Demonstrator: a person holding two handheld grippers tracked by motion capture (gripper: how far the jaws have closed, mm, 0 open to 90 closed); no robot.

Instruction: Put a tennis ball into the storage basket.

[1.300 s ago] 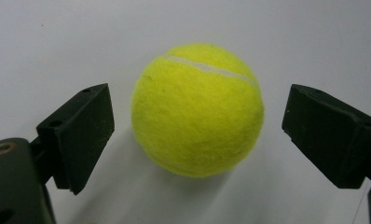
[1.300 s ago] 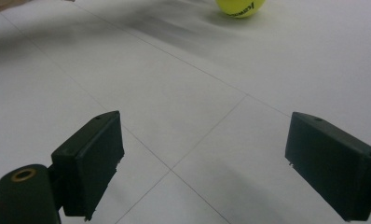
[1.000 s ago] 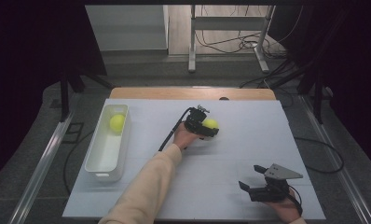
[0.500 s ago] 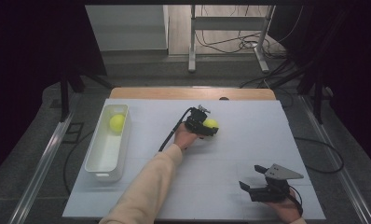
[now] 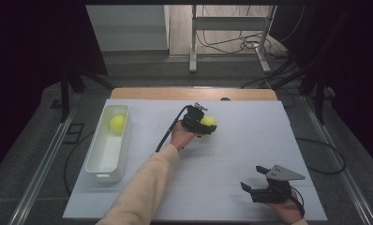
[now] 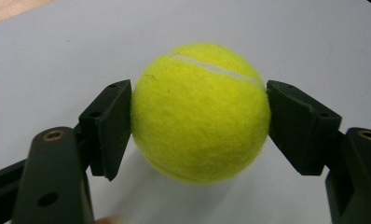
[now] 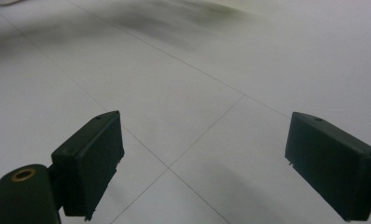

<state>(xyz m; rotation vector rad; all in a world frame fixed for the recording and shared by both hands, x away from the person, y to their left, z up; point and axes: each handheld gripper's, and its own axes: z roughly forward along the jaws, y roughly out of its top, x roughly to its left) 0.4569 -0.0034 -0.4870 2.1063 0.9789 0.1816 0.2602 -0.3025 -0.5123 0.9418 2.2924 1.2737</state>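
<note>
Left hand-held gripper (image 6: 200, 135) pinching a tennis ball (image 6: 201, 112) on the counter (image 5: 250, 140).

Both pads (image 6: 110, 126) have just closed onto the ball's widest part, one on each side, and it sits near the counter's far middle. The right hand-held gripper (image 5: 259, 185) rests spread and empty at the near right corner. A white bin (image 5: 98, 161) at the left already holds a second ball (image 5: 117, 123). A good lift likely keeps the pinch centred, rises straight, and clears the bin's rim before any release.
</note>
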